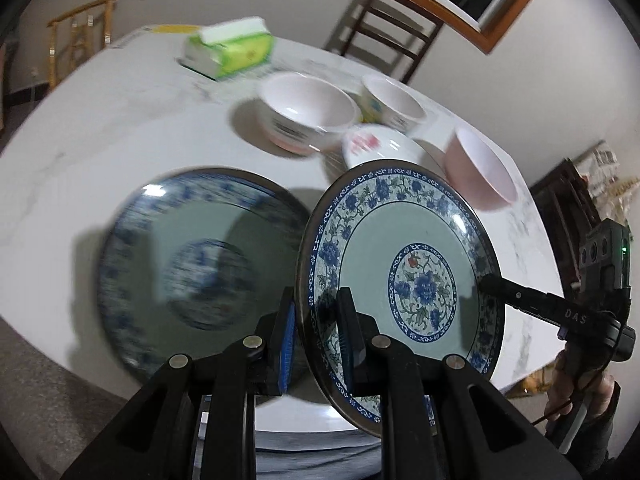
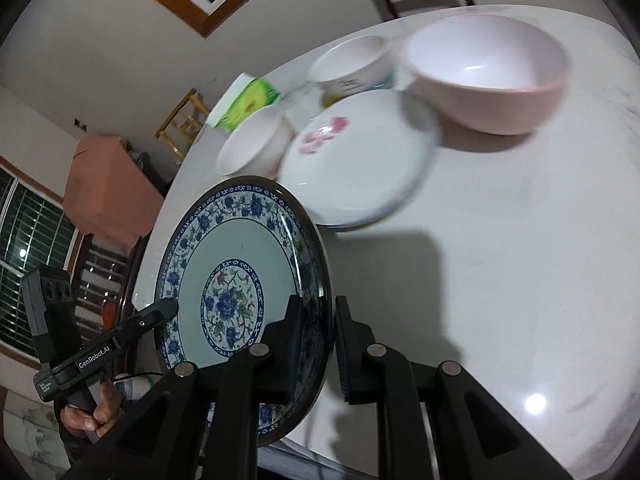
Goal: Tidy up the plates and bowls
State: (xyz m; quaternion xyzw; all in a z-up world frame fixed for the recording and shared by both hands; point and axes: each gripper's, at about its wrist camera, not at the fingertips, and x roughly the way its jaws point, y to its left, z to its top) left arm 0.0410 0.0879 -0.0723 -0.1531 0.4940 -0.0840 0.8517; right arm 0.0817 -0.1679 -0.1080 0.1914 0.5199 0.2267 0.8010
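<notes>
White marble worktop (image 2: 520, 260) lies below the blue plate (image 1: 404, 280), held tilted between both grippers: left gripper (image 1: 316, 340) and right gripper (image 2: 318, 344) jaws pinch opposite rims narrowly. Uneven pull could slip it onto the second plate (image 1: 192, 264).

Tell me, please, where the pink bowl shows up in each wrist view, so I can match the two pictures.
Left wrist view: the pink bowl sits right of centre, just beyond the top edge of the lifted blue-patterned plate.
Right wrist view: the pink bowl is at upper right, large, behind the white flowered plate.
Shared landmark: the green tissue pack, farther back on the table.
</notes>
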